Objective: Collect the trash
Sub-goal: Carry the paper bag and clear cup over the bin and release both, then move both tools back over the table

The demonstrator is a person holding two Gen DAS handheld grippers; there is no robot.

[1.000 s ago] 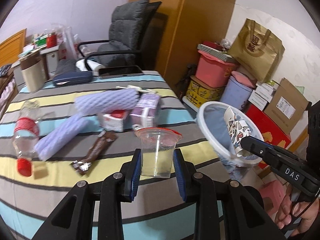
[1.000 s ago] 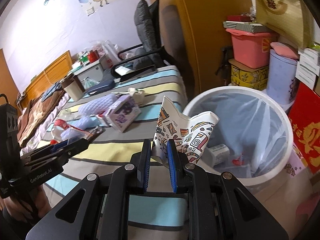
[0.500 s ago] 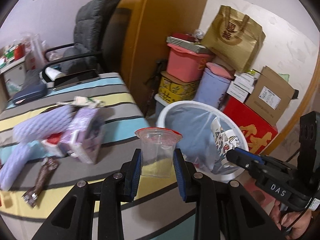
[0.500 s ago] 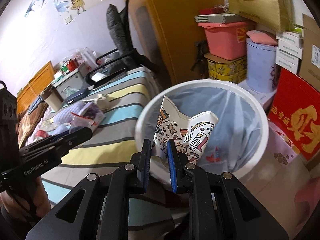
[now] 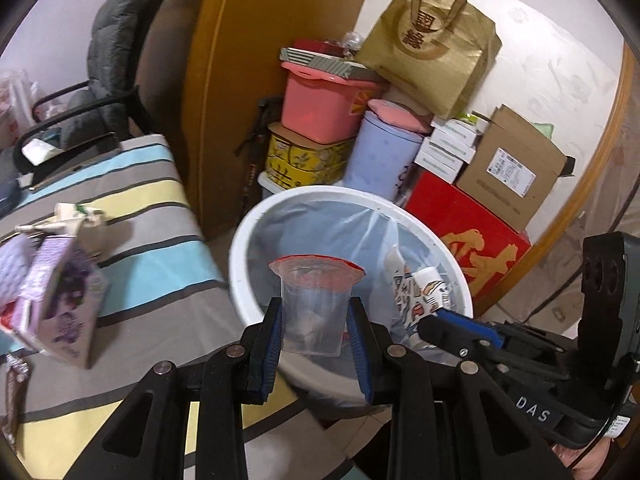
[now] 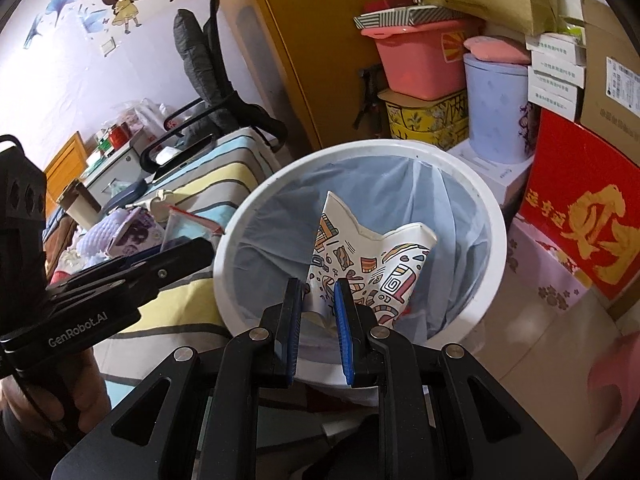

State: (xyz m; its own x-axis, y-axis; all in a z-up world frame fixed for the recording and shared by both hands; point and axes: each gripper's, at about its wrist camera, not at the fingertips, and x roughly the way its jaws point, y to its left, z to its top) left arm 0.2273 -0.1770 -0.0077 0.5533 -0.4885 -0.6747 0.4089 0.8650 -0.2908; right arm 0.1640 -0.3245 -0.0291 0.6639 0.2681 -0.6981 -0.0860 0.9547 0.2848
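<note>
Left gripper (image 5: 316, 330): clamped on a clear plastic cup (image 5: 314, 306) over the bin (image 5: 256, 220).
Right gripper (image 6: 318, 320): pinching a crushed paper cup (image 6: 360, 264) above the bin.
Left: wrappers on bed (image 5: 132, 276) (neither cup dropped yet).

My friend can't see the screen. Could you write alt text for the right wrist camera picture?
The right gripper pinches a crumpled patterned paper cup over a white bin lined with a blue bag. The left gripper, at left, holds a clear plastic cup above a striped bed.
</note>
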